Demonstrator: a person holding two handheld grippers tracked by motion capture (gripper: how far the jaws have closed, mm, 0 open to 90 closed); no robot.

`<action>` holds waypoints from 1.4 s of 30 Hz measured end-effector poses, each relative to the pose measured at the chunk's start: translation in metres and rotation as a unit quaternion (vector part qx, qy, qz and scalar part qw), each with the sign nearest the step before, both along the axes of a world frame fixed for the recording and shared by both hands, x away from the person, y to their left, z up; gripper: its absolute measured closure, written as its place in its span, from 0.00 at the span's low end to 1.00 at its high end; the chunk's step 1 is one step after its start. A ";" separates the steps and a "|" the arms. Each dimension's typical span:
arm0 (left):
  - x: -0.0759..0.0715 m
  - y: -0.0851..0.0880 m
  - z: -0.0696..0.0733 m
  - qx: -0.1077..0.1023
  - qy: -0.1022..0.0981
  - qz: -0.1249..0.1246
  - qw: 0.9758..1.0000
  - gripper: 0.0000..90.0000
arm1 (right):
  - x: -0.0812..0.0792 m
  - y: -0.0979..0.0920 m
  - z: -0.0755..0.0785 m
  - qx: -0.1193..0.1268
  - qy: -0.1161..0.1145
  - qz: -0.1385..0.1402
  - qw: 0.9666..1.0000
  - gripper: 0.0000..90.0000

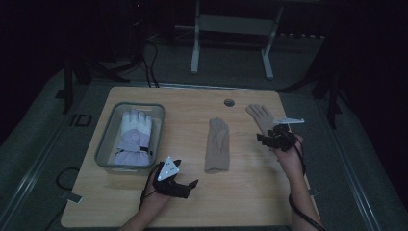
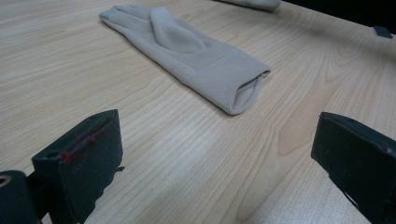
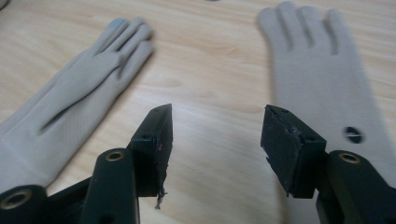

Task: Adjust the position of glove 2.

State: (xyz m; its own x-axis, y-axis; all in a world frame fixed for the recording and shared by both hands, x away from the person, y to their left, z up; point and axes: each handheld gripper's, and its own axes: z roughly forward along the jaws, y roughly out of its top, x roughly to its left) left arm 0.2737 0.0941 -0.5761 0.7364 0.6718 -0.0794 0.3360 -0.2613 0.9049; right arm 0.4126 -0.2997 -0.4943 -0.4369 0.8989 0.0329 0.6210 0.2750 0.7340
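A pale wood-grain bench (image 1: 240,192) with rounded corners carries everything here. Toward its left side sits a clear plastic bin (image 1: 107,139) (a white and lilac glove (image 1: 133,137) lies inside it). Near the middle lies a beige glove (image 1: 217,144), flat, its fingers pointing toward the far edge and its open cuff toward the person. A second beige glove (image 1: 261,115) lies well apart from it toward the right, fingers spread. A small round grey grommet (image 1: 229,102) is set into the bench top near the far edge.
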 end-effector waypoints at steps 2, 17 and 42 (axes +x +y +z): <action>0.000 0.000 0.000 0.000 0.000 0.000 1.000 0.03 | 0.004 -0.006 0.002 -0.001 0.000 -0.004 1.000 0.48; 0.000 0.000 0.000 0.001 0.001 -0.002 1.000 0.03 | 0.040 -0.039 0.014 -0.009 -0.013 -0.041 0.999 0.54; 0.000 0.000 0.000 0.001 0.004 -0.003 1.000 0.03 | 0.085 -0.040 -0.048 -0.056 0.042 -0.077 0.995 0.73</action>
State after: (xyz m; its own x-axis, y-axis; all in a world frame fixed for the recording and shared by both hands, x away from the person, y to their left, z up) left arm 0.2742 0.0945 -0.5761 0.7393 0.6682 -0.0835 0.3410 -0.2646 0.9021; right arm 0.4980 -0.3399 -0.5422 -0.2933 0.9552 -0.0406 0.7203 0.2487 0.6476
